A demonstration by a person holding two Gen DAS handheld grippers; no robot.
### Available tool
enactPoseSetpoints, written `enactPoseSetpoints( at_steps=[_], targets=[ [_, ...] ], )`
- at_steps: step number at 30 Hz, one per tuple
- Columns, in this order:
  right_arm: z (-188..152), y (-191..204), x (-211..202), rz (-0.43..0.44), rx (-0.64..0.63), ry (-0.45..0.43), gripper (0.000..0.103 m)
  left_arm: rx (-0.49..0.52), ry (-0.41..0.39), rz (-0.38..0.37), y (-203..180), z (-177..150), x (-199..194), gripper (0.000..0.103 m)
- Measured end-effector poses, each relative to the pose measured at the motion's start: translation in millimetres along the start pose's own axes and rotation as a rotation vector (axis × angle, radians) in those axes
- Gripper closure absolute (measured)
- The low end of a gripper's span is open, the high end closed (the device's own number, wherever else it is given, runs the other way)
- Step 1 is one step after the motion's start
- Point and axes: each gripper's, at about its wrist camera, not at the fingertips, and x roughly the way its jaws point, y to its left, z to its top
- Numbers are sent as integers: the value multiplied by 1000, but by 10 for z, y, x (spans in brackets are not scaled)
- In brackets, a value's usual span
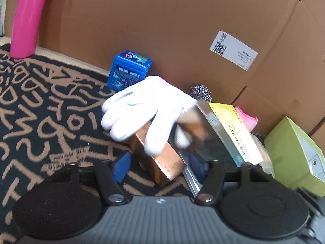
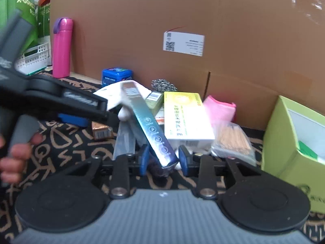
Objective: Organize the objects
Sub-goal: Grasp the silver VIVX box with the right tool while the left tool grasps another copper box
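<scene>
Your left gripper [image 1: 159,167] sits low over the black-and-tan patterned mat [image 1: 40,101] w/ a copper-coloured box [image 1: 160,162] between its blue pads. There's a sliver of gap on each side, so the jaws look parted, not clamped on it. A white glove [image 1: 146,109] lies draped over the top of that box, fingers hanging down its near face. Behind the glove, a blue tub [image 1: 130,71] stands against the big cardboard carton [image 1: 162,20], and a steel scourer [image 1: 201,93] is just right of it, also at the carton's foot. A pink bottle [image 1: 28,18] stands upright far left, well apart from the pile. Your right gripper [image 2: 163,160] has closed on the near end of a long teal box [image 2: 150,122]. Both pads appear to touch its sides, and the box tilts up and away toward the glove. Just right of it lies a yellow-and-white box [image 2: 186,120], flat-ish, w/ a pink cloth [image 2: 220,109] behind it and a clear bag of thin wooden sticks [image 2: 233,138] beside its right edge. A light-green open box [image 2: 288,142] stands at far right. In the right wrist view, your hand [image 2: 14,158] wraps the left tool's grey handle at the left edge, and the copper box's barcode end shows under that tool's jaws. A white slotted basket [image 2: 34,57] sits back left, near the pink bottle.
</scene>
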Motion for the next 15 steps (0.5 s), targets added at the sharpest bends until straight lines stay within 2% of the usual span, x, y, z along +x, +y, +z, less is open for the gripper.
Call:
enactPoseSetpoints(
  at_steps=[4, 8, 11, 15],
  targets=[
    [-196, -86, -341, 25, 80, 16, 78, 3, 13, -22, 30, 21, 1, 53],
    [-401, -147, -685, 95, 209, 17, 82, 7, 21, -33, 29, 0, -27, 59],
    [-510, -176, -841, 136, 271, 18, 83, 49, 32, -45, -25, -96, -125, 62],
    [-583, -197, -1012, 134, 288, 15, 83, 145, 77, -95, -34, -358, -452, 64]
  ],
)
